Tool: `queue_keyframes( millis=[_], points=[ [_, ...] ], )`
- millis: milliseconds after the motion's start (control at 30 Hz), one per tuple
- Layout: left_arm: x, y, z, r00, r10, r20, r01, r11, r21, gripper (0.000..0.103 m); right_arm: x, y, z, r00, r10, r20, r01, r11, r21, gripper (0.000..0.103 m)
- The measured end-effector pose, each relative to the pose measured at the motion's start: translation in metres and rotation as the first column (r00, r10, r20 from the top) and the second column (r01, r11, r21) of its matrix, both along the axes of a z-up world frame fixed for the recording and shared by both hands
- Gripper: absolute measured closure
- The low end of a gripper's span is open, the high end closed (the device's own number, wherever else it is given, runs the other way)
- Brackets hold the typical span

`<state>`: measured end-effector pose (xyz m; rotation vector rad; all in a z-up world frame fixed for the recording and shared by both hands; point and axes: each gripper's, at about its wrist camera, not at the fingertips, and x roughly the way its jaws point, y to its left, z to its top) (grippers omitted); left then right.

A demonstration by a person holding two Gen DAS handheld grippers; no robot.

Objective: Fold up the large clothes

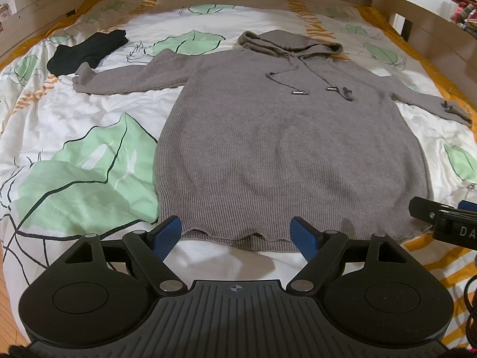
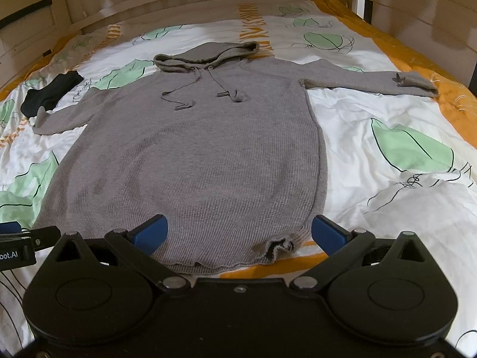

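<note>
Grey hoodie (image 1: 286,137) flat on the bed (image 1: 89,125), face up, hood (image 1: 290,43) toward the headboard, both sleeves out sideways, hem at the near edge. Black cloth (image 1: 86,52) near the far left corner, just beside the left cuff. Left gripper (image 1: 235,232) spread wide, holding nothing, over the hem's left part. Right gripper (image 2: 238,232) also spread, empty, over the hem's right corner, where the hem is slightly rumpled.

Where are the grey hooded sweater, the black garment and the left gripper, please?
grey hooded sweater (image 1: 283,155): left wrist view, middle of its front body.
black garment (image 2: 50,92): right wrist view, centre of the bundle.
left gripper (image 1: 235,232): left wrist view, midway between its blue fingertips.
</note>
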<state>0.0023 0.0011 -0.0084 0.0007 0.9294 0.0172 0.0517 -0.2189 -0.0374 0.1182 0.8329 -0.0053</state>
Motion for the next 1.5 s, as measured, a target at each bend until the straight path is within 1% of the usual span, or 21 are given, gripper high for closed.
queue_keyframes(
  millis=[667,800,933,1067,1200,1300,1367,1500],
  points=[
    [0.003,0.000,0.000,1.000,0.010,-0.003,-0.010,1.000,0.007,0.024,0.001,-0.001,-0.001,1.000,0.001,0.003,-0.001,1.000,0.002,0.001],
    [0.010,0.008,0.006,1.000,0.016,0.016,-0.016,1.000,-0.004,0.024,0.006,0.000,0.003,1.000,0.010,0.011,-0.010,1.000,-0.004,0.001],
    [0.025,0.020,0.013,0.998,0.026,0.057,-0.025,1.000,-0.015,0.024,0.019,0.003,0.013,0.999,0.032,0.036,-0.032,0.999,0.009,0.001],
    [0.047,0.043,0.025,0.990,0.058,0.126,-0.053,0.998,-0.037,0.024,0.039,0.011,0.025,0.995,0.062,0.077,-0.065,0.998,0.028,0.001],
    [0.077,0.077,0.032,0.979,0.061,0.196,-0.041,0.994,-0.103,0.024,0.064,0.021,0.035,0.987,0.086,0.135,-0.095,0.994,0.055,0.001],
    [0.104,0.108,0.030,0.975,0.061,0.213,-0.025,0.985,-0.170,0.024,0.084,0.028,0.038,0.980,0.097,0.171,-0.112,0.990,0.081,0.001],
    [0.122,0.131,0.026,0.976,0.069,0.209,-0.023,0.976,-0.215,0.024,0.098,0.033,0.037,0.976,0.108,0.187,-0.129,0.987,0.100,0.001],
    [0.156,0.175,0.012,0.972,0.135,0.193,-0.088,0.968,-0.235,0.024,0.132,0.043,0.030,0.978,0.121,0.169,-0.145,0.980,0.134,0.001]
  ],
)
